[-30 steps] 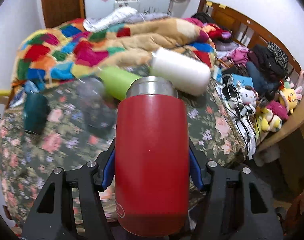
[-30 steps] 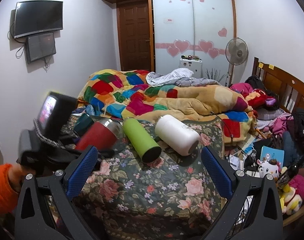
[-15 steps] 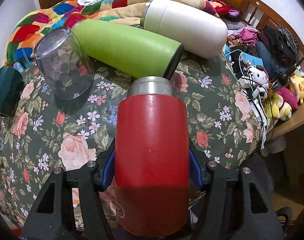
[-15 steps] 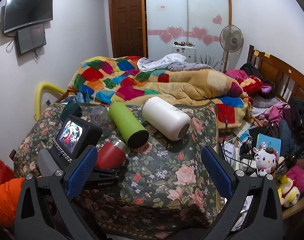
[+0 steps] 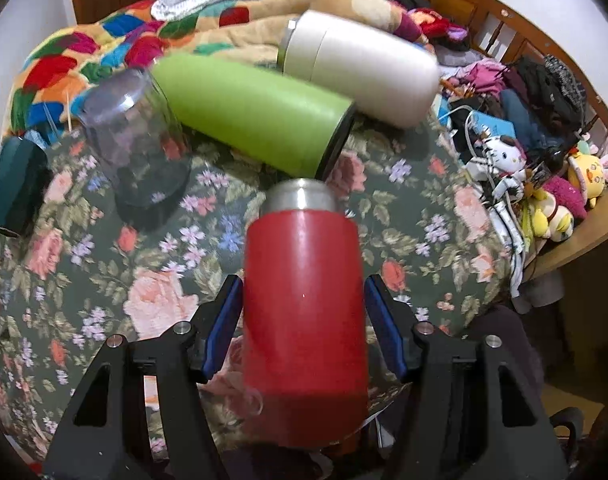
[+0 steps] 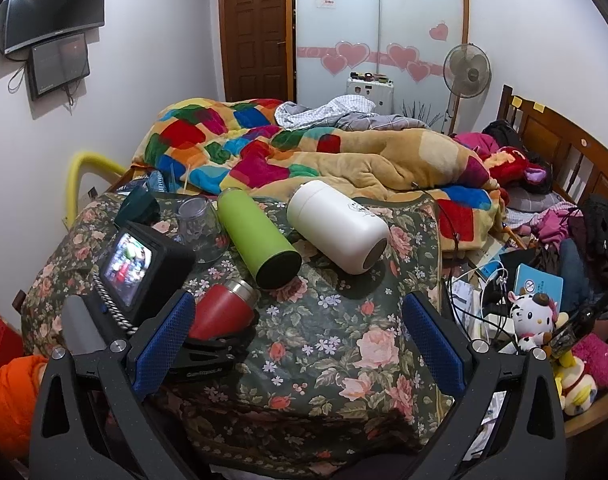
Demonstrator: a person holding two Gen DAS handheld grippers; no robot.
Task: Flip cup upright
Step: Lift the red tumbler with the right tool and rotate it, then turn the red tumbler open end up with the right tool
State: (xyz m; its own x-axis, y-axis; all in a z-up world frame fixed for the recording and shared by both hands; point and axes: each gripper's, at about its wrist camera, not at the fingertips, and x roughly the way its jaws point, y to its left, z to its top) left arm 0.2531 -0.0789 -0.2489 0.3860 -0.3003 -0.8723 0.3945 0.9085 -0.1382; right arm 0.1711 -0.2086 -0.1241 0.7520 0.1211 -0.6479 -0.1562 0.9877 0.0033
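Note:
My left gripper (image 5: pixel 304 316) is shut on a red cup (image 5: pixel 304 312) with a steel rim, held lying along the fingers with the rim pointing away, low over the flowered cloth. In the right wrist view the red cup (image 6: pixel 224 310) shows in the left gripper (image 6: pixel 214 338) at the table's left front. My right gripper (image 6: pixel 298 346) is open and empty, hovering in front of the table.
On the flowered table (image 6: pixel 344 344) lie a green bottle (image 5: pixel 256 116), a white flask (image 5: pixel 364 66), an upside-down clear glass (image 5: pixel 138 136) and a dark green cup (image 5: pixel 18 184). A quilt-covered bed (image 6: pixel 304 152) is behind. Toys and cables (image 6: pixel 532 312) crowd the right.
The left gripper with the red cup tilted downward and moved over the table, then drew back a little. The right gripper pulled back and rose slightly.

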